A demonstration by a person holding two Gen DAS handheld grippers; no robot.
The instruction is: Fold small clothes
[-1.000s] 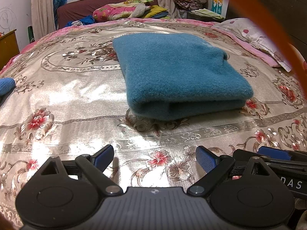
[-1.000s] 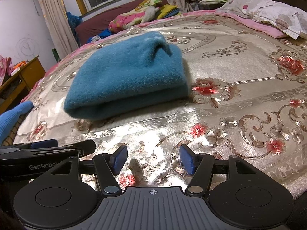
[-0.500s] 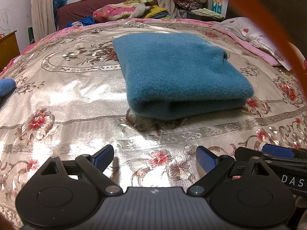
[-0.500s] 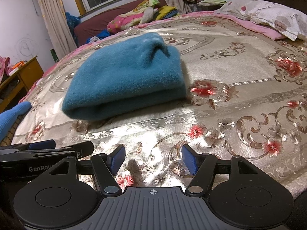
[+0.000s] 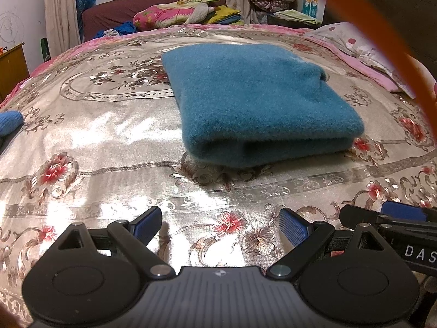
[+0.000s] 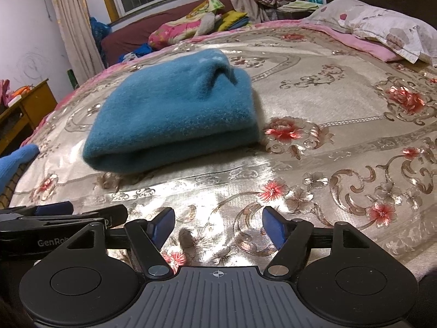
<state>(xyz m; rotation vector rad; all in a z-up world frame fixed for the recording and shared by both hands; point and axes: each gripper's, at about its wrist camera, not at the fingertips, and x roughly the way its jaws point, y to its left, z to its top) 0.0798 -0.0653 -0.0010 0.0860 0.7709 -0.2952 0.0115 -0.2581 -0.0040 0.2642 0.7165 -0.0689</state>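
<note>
A teal fleece garment point(image 5: 256, 104) lies folded into a thick rectangle on the floral bedspread point(image 5: 109, 142); it also shows in the right wrist view point(image 6: 174, 112). My left gripper point(image 5: 221, 227) is open and empty, low over the bedspread, well short of the garment's near fold. My right gripper point(image 6: 218, 224) is open and empty, also short of the garment and to its right. Each gripper shows at the edge of the other's view.
A second blue cloth point(image 5: 9, 121) lies at the bed's left edge, also visible in the right wrist view point(image 6: 16, 161). A pillow point(image 6: 382, 27) lies at the far right. A sofa with piled bedding point(image 5: 177, 13) stands behind the bed. A wooden cabinet point(image 6: 30, 101) stands left.
The right gripper's jaws have opened a little wider and it has drifted slightly. The left gripper and the garment have not moved.
</note>
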